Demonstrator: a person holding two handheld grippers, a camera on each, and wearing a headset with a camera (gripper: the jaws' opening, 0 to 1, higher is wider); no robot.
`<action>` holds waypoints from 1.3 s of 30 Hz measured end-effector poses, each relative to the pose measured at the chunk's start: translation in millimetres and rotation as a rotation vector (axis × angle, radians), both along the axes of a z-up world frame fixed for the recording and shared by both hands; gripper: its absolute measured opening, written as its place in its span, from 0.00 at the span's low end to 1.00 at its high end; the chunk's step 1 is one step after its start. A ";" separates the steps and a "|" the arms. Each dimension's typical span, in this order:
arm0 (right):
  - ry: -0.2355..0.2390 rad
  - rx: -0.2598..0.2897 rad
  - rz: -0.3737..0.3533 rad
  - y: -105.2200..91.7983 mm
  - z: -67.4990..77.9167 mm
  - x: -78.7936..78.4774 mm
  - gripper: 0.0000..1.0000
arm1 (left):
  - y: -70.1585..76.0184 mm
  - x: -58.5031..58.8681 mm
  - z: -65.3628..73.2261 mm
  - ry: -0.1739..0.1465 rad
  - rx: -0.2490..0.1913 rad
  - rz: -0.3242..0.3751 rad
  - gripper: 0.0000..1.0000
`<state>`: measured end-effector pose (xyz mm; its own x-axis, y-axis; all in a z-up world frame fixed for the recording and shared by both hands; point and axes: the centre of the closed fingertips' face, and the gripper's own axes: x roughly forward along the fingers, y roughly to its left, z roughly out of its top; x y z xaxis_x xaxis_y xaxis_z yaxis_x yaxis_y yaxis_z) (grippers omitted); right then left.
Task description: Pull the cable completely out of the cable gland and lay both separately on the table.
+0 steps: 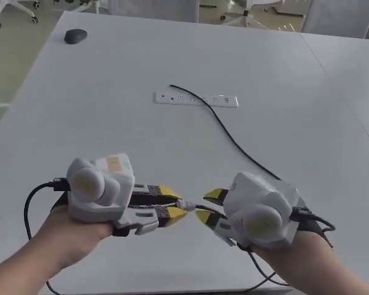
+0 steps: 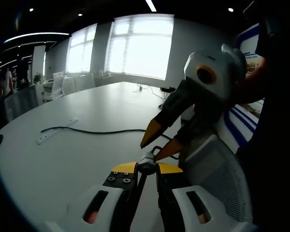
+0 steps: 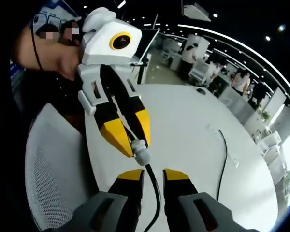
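White gland [image 1: 187,204] clamped in L gripper [image 1: 179,204]; R gripper [image 1: 204,206] straddles cable [image 3: 156,193].

I've got open table [image 1: 98,117] at 9 and 3; power strip [image 1: 197,99] and cable [image 1: 232,141] block 12, mouse [image 1: 75,36] at 11.

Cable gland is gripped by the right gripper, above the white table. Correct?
No: the left gripper grips the cable gland, above the white table. The right gripper view shows it, the cable passing between the jaws of the right gripper.
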<state>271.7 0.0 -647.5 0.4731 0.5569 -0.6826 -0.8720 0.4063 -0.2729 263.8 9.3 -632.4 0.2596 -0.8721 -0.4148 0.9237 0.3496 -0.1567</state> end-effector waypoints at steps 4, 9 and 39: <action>-0.027 -0.039 0.044 3.0 -2.4 -2.0 0.04 | -0.2 0.2 -0.4 -0.004 0.006 0.000 0.15; -0.051 -0.058 0.078 2.8 -4.0 -4.3 0.01 | 0.3 -0.2 -1.4 -0.002 0.010 -0.005 0.15; 0.175 0.172 -0.328 -51.6 -21.5 9.8 0.01 | 0.3 1.0 7.9 -0.027 -0.019 0.015 0.15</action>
<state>281.5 -51.5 -669.1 0.5293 0.5089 -0.6789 -0.7159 0.6973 -0.0354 264.8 9.6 -624.6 0.2837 -0.8756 -0.3909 0.9223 0.3608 -0.1387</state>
